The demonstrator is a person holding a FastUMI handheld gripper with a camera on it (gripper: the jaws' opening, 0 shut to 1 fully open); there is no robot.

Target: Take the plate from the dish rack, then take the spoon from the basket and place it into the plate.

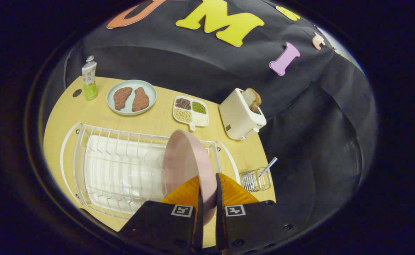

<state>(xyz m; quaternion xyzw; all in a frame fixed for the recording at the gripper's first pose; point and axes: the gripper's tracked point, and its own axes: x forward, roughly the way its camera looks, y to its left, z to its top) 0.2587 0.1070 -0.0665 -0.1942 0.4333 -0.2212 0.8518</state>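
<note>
1. Nearest, at bottom centre, the gripper [207, 193] has its two fingers closed narrowly on the rim of the round pink plate [186, 161], both pressing it, held upright on edge.
2. The plate sits at the right end of the white wire dish rack [115, 170].
3. Likely risks: the thin rim could slip, or the plate could catch the rack's wires.
4. Right of the rack, the small wire basket [256, 180] holds the striped-handled spoon [269, 165]; the cream toaster [241, 115] stands above it.

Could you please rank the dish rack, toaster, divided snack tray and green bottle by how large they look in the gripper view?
1. dish rack
2. toaster
3. divided snack tray
4. green bottle

The toaster and tray are close.
</note>
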